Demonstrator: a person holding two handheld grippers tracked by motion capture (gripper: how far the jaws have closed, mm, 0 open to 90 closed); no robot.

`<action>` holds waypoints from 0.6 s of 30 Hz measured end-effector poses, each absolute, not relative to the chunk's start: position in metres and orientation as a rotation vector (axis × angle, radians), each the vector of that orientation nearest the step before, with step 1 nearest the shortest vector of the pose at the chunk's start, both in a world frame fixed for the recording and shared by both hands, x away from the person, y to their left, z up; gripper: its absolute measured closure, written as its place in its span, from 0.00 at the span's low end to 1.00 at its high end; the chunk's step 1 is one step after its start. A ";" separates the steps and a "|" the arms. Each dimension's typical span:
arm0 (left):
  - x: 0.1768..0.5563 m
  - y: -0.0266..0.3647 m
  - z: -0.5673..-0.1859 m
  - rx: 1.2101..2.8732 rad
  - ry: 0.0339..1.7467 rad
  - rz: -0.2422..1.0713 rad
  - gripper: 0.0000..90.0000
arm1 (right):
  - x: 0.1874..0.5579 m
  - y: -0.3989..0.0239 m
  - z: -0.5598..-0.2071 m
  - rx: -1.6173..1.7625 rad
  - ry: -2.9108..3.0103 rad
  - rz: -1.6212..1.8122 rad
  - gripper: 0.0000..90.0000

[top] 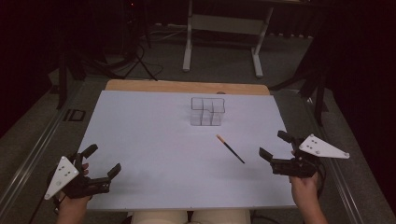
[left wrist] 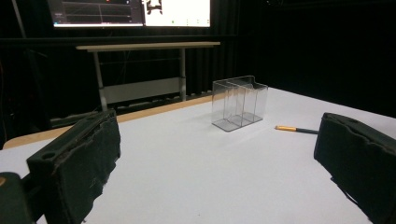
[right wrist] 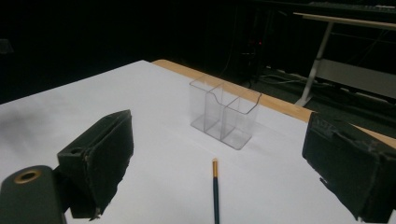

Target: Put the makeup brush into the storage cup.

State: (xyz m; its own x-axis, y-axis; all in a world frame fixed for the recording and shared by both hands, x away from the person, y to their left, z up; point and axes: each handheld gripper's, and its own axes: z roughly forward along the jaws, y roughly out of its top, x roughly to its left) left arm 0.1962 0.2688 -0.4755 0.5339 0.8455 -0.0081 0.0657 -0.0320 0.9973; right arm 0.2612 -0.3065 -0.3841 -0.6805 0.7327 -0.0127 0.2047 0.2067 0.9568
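Pencil [top: 230, 149]: thin and dark-bodied with an orange-yellow end; it lies flat on the table, slanted, its orange end pointing toward the clear holder and its dark end toward the right gripper. In the right gripper view [right wrist: 215, 189] it runs straight up between the two jaws, nothing touching it.
Pencil's place: right of the table's middle, near the holder's front, apart from both grippers.
Right gripper [top: 276, 145]: held in a hand at the table's right edge, jaws spread wide with nothing between them, aimed at the pencil.
Left gripper [top: 102, 160]: held at the table's near left corner, jaws likewise wide apart and holding nothing, well apart from the pencil.
Table [top: 154, 154]: covered by a plain white sheet, with a strip of bare wood showing along the far edge.
Room: dim, with grey floor, cables, and a white-legged desk [top: 223, 23] beyond the table; the left gripper view shows lit screens [left wrist: 130, 11] above that desk.
Holder [top: 208, 111]: clear plastic, split into compartments, upright toward the far middle of the table; all the compartments that can be seen through look empty.
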 end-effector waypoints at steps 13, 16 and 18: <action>0.196 0.268 -0.475 1.489 0.820 0.752 0.02 | 0.290 -0.289 -0.378 0.865 2.094 1.472 0.10; 0.196 0.268 -0.475 1.488 0.819 0.750 0.02 | 0.293 -0.286 -0.378 0.869 2.105 1.471 0.10; 0.196 0.268 -0.475 1.487 0.818 0.748 0.02 | 0.299 -0.283 -0.380 0.896 2.113 1.466 0.10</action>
State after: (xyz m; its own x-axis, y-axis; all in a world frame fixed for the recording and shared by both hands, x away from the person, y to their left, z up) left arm 0.1962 0.2681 -0.4754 0.5430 0.8397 -0.0095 0.0653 -0.0309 0.9974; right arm 0.2993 -0.2825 -0.3804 -0.7066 0.7072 0.0239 0.2700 0.2383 0.9329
